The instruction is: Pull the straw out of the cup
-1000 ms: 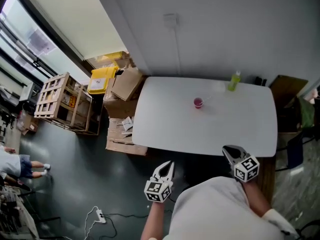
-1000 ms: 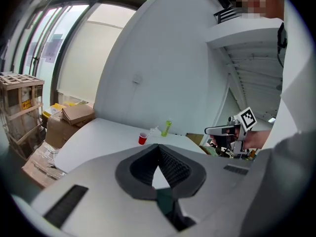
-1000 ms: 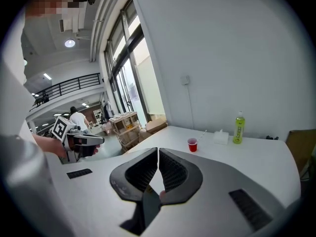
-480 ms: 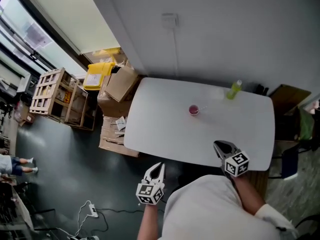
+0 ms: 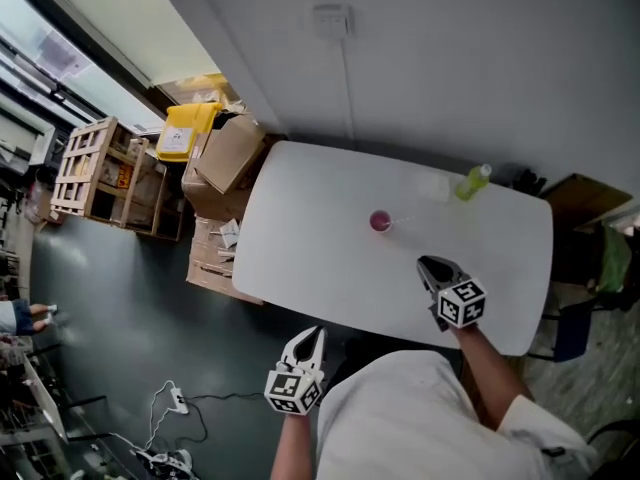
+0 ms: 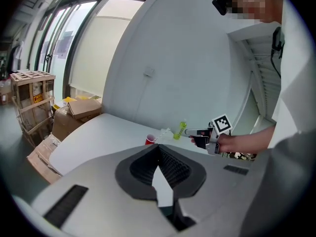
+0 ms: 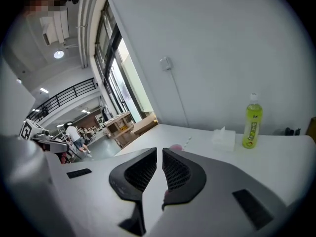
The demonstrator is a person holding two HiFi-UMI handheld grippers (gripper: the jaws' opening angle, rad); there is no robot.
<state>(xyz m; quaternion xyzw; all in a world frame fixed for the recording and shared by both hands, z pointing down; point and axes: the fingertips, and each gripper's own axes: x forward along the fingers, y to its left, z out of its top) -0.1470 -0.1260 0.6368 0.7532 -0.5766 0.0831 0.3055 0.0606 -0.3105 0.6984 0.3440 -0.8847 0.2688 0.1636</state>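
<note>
While the head view looks steeply down on the white table (image 5: 300, 228), the right gripper (image 5: 430, 265) is over the table's near part. Its forearm reaches out from the body and its jaws aim at the pink cup (image 5: 380, 221). The cup stands mid-table, apart from the gripper, and the straw (image 5: 399, 218) in it leans toward a green bottle (image 5: 474, 181). The left gripper (image 5: 312, 334) hangs off the near edge above the floor, close to the torso.

From the left gripper view, its pads meet at the tips with nothing between them. Beyond them the right gripper is held level over the table by a hand (image 6: 232, 143).

From the right gripper view, the jaws are pressed almost together with only a thin slit, and they are empty. Cup and straw show just past the tips, with a tissue pack (image 7: 223, 138) further right.
</note>
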